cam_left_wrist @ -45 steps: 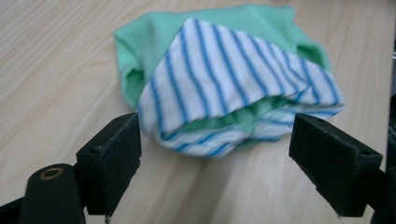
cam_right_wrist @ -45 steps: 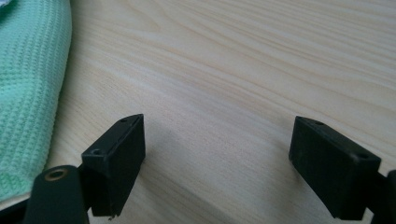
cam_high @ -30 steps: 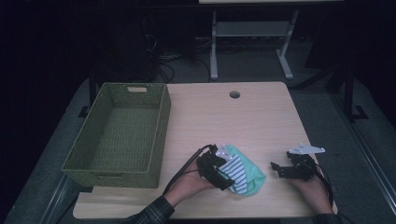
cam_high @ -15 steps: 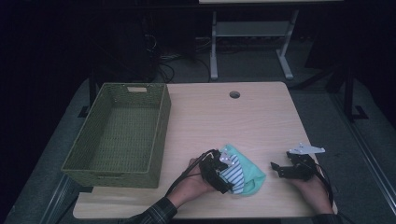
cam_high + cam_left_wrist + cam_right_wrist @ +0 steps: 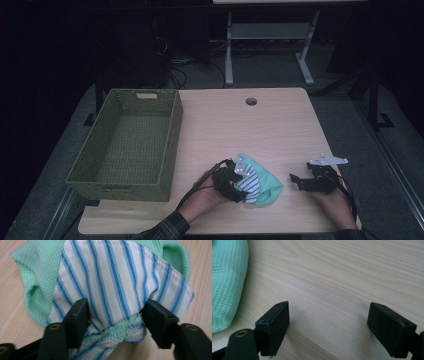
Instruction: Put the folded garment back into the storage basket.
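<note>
A white cloth with blue stripes (image 5: 112, 277) lies bunched on a mint-green waffle cloth (image 5: 37, 265) on the wooden table (image 5: 250, 130), near its front edge. My left gripper (image 5: 116, 312) has just been closing. Both its pads press on a gathered fold of the striped cloth (image 5: 250, 185), over the green cloth (image 5: 270, 190). From above, the left gripper (image 5: 235, 182) sits at the pile's left side. My right gripper (image 5: 296, 181) rests to the right of the pile. Its jaws stand open over bare wood (image 5: 328, 322), with the green cloth's edge (image 5: 227, 285) at its left.
A green woven basket (image 5: 172, 130) with nothing inside stands at the table's left. A round cable hole (image 5: 251, 101) is at the far middle. Bare wood stretches between the basket, the hole and the cloths. A metal stand (image 5: 270, 35) is on the floor behind.
The left hand has crept slightly toward the near edge and its jaws have drawn in on the striped cloth. The right hand has kept still.
</note>
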Demonstrator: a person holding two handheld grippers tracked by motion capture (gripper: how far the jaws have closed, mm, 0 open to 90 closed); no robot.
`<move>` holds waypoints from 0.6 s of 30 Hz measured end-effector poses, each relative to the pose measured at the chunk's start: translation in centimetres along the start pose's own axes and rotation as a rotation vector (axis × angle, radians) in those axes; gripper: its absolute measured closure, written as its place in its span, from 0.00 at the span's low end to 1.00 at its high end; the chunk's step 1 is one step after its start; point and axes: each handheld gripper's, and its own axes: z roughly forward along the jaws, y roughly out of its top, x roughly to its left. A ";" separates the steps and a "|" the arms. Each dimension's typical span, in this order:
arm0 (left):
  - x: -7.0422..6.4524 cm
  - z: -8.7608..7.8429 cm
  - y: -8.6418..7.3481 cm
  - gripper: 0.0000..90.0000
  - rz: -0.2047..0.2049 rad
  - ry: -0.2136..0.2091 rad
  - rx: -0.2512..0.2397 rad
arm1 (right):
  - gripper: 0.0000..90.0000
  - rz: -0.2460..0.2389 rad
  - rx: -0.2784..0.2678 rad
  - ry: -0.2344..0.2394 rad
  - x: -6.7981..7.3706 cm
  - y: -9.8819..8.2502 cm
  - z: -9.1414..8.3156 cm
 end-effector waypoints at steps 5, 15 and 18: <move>0.1 -0.2 -0.1 0.53 -0.006 -0.003 -0.002 | 0.19 -0.001 0.000 0.000 0.0 0.0 0.0; 0.7 -0.4 -0.2 0.76 -0.013 -0.014 -0.002 | 0.19 0.000 0.000 0.000 0.0 0.0 0.0; 0.8 -0.5 -0.1 0.78 -0.013 -0.022 0.000 | 0.19 0.000 0.000 0.000 0.0 0.0 0.0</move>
